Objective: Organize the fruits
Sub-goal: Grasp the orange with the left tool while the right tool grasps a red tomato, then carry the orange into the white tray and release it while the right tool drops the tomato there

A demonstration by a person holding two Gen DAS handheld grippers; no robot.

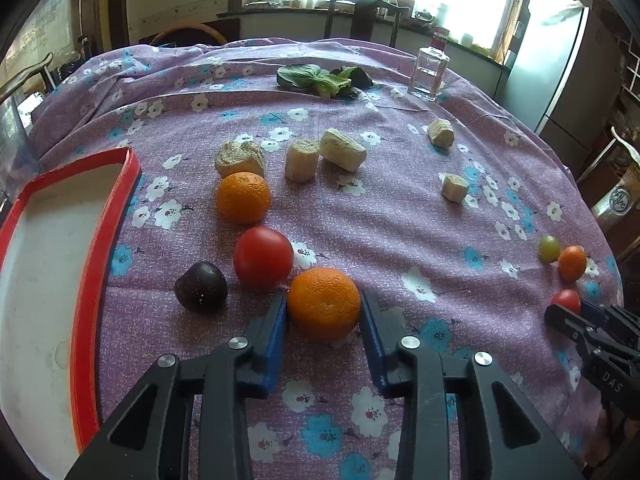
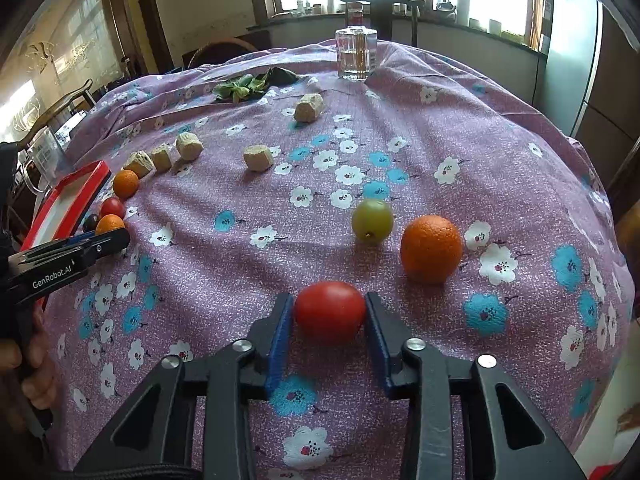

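Observation:
My left gripper (image 1: 324, 300) is shut on an orange (image 1: 324, 304) resting on the purple flowered cloth. Beside it lie a red tomato (image 1: 263, 258), a dark plum (image 1: 201, 286) and a second orange (image 1: 244, 198). A red-rimmed white tray (image 1: 48, 264) lies at the left. My right gripper (image 2: 329, 310) is shut on a red tomato (image 2: 330, 312) on the cloth. Just beyond it lie a green fruit (image 2: 372, 221) and an orange (image 2: 431, 249). The right gripper also shows at the right edge of the left wrist view (image 1: 568, 312).
Several beige bread-like chunks (image 1: 302, 160) lie mid-table. Green leaves (image 1: 320, 78) and a glass bottle (image 1: 428, 70) stand at the far side. Chairs and a window counter lie behind the table; a fridge stands at the right.

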